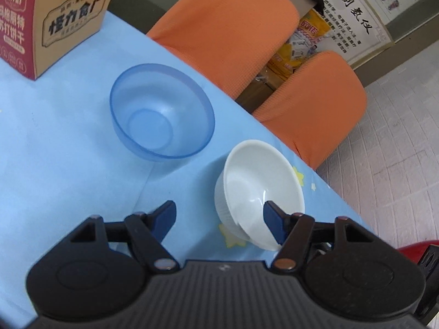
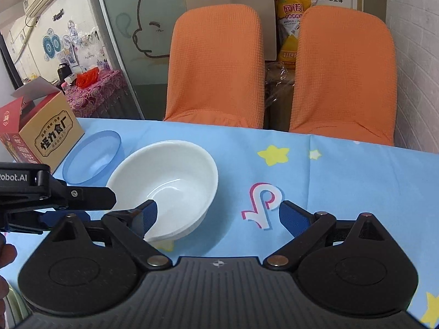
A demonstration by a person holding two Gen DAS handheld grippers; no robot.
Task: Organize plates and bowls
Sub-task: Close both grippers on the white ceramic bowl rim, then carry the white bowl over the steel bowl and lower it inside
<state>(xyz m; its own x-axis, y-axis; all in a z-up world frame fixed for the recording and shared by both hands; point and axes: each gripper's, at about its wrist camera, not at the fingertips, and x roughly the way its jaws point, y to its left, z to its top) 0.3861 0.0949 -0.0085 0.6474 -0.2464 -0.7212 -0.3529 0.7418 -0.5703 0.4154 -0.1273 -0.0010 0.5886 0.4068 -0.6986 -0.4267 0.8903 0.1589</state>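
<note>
A white bowl [image 1: 258,186] [image 2: 170,181] stands upright on the blue star-print tablecloth [image 1: 55,150] [image 2: 343,178], near the table's far edge. A translucent blue bowl [image 1: 162,112] [image 2: 93,159] stands just beyond it, apart from it. My left gripper [image 1: 219,219] is open; its right blue pad overlaps the white bowl's inside and its left pad is over bare cloth. My right gripper [image 2: 219,216] is open too, its left pad at the white bowl's near rim and its right pad over the cloth. Neither pair of pads presses on anything.
A cardboard cracker box [image 1: 55,24] [image 2: 46,134] stands beyond the blue bowl. Two orange-covered chairs [image 1: 227,27] [image 2: 216,63] stand against the table's far edge. The left tool's black frame [image 2: 41,192] reaches in from the left, with part of a hand [image 2: 6,252] below it.
</note>
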